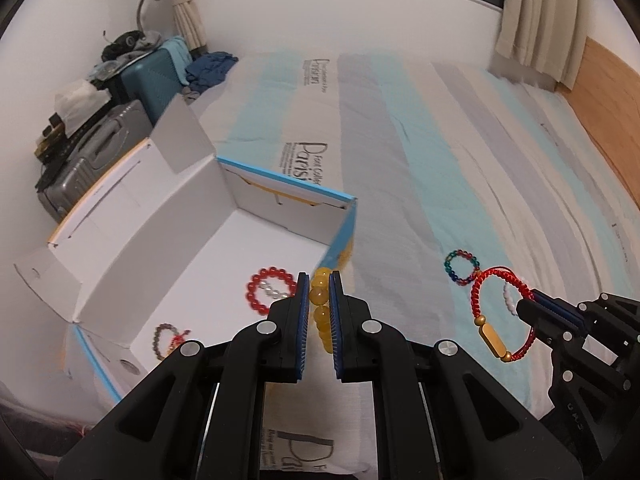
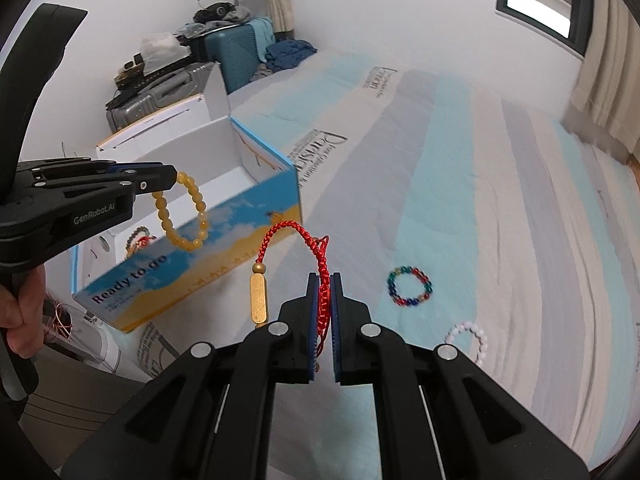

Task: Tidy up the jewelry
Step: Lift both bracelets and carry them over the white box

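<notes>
The open white cardboard box has lots of bare floor inside. Its tall flap blocks the far side. The striped bed sheet is wide and free, but a small colourful bead ring and a white bead bracelet lie there.

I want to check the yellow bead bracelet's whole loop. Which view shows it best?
The right wrist view: the yellow bead bracelet hangs side-on as a full ring from the left gripper, in front of the box. The left wrist view shows only a few beads edge-on between that gripper's pads.
</notes>
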`<state>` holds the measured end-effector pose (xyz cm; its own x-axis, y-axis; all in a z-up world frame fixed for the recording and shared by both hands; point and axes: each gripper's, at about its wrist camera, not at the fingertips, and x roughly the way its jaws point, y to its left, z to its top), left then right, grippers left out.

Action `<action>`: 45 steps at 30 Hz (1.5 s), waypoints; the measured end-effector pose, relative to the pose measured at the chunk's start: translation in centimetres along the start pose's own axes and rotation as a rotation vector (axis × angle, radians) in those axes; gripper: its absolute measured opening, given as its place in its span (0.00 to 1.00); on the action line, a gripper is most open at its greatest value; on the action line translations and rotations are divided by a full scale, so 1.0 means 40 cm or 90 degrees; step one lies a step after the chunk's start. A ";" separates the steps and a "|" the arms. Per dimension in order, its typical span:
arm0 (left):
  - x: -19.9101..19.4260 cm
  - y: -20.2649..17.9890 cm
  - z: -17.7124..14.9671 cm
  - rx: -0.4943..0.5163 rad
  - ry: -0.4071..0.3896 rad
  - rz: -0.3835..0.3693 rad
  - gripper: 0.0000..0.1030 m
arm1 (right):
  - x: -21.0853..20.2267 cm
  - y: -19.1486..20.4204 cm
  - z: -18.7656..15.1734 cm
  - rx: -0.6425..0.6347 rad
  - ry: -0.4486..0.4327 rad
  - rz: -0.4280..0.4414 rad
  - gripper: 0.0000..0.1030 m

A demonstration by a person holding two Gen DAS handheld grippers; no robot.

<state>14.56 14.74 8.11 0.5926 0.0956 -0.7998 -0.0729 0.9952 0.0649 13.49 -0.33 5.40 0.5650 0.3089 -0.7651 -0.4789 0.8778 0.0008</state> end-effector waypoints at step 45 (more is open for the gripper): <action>0.079 0.443 -0.079 -0.124 0.087 0.057 0.09 | 0.238 0.420 0.218 -0.182 0.064 0.094 0.04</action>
<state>12.61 32.63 4.87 0.4636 0.1664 -0.8703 -0.2813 0.9590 0.0335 16.68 20.54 3.74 0.4138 0.3748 -0.8296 -0.7272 0.6844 -0.0536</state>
